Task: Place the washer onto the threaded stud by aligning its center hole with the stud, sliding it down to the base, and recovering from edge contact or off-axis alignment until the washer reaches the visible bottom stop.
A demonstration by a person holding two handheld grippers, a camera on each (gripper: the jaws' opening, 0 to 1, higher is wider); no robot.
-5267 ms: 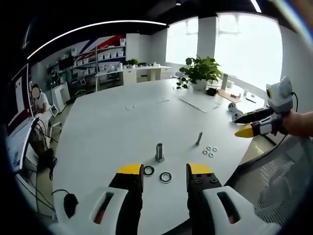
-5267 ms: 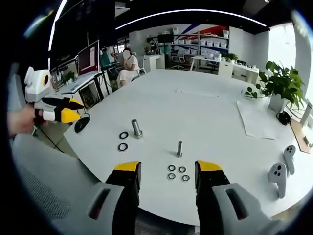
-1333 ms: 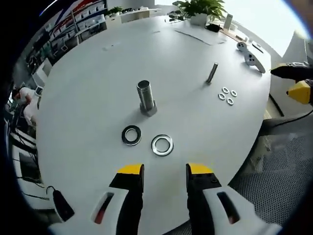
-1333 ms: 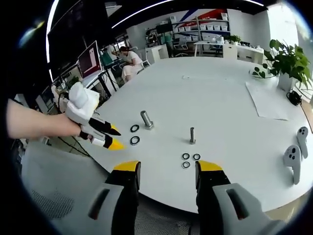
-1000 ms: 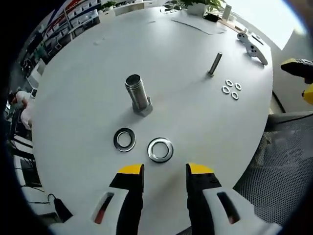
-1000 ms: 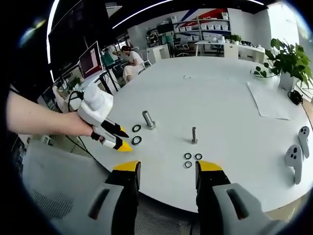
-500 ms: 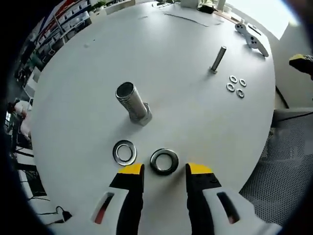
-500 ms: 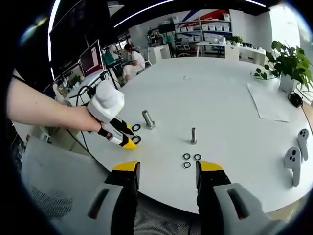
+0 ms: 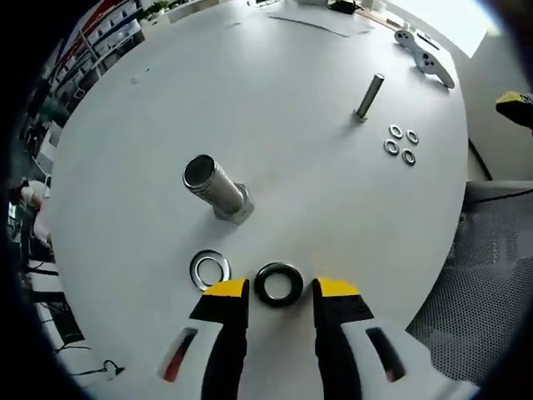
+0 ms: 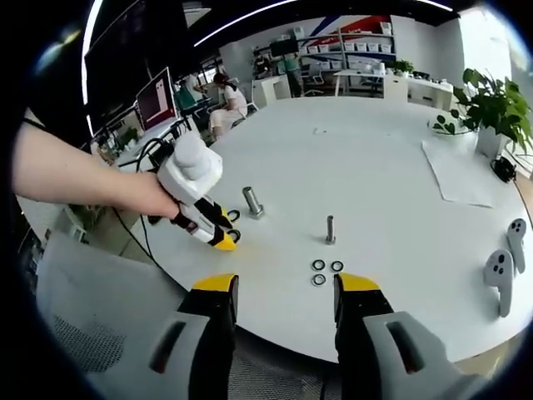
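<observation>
Looks like an open-plan office that doubles as a lab space. Big round white meeting table in the middle, and behind it there's a person at a desk with a monitor nearby. White shelving with storage bins runs along the back wall, there's a potted plant by bright windows, strip lighting overhead, plus a pair of VR controllers lying on the table.

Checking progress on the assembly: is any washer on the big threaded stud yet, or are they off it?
Off. The big stud stands bare; both large washers lie flat on the table, one between the open left gripper jaws.
</observation>
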